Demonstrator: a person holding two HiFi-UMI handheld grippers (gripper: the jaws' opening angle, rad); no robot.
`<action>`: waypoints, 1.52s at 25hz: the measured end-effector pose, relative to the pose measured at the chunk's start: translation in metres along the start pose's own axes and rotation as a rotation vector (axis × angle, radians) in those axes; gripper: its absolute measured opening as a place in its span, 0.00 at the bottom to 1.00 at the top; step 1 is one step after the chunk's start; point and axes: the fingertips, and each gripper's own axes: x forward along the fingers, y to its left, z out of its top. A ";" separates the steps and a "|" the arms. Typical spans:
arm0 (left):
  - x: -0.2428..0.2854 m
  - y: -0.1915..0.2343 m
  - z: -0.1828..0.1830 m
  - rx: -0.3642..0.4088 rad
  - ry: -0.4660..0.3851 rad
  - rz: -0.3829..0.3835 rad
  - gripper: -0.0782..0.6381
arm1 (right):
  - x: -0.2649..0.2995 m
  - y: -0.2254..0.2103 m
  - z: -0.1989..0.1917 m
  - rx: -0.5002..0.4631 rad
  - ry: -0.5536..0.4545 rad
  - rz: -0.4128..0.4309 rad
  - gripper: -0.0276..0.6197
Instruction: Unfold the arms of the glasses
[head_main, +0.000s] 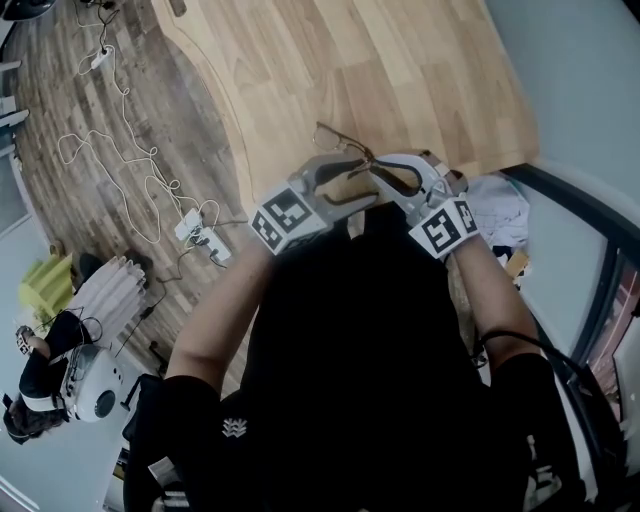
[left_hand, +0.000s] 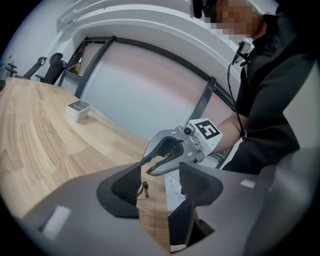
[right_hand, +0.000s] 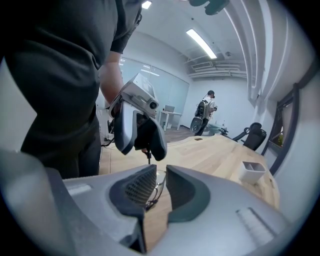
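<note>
My right tongs (right_hand: 159, 176) grip the glasses (head_main: 340, 142), my left tongs (left_hand: 160, 176) are released around one hanging arm (left_hand: 145, 188), so I judge the unfolding begun, not finished.

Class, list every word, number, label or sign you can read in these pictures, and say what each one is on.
No readable words or numbers anywhere.
Left cube: black-and-white square marker, a pattern, not text.
Right cube: the same kind of marker.
Black shirt: small white emblem, too small to read.
</note>
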 end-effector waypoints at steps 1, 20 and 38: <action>0.002 -0.002 0.000 0.002 0.001 -0.004 0.46 | -0.005 0.000 -0.006 0.010 0.010 -0.007 0.12; 0.033 -0.054 0.001 -0.002 -0.003 -0.058 0.44 | -0.003 0.034 -0.079 0.225 0.157 -0.069 0.30; -0.055 -0.006 0.056 0.050 -0.161 0.274 0.43 | 0.012 0.017 -0.080 0.267 0.161 -0.050 0.31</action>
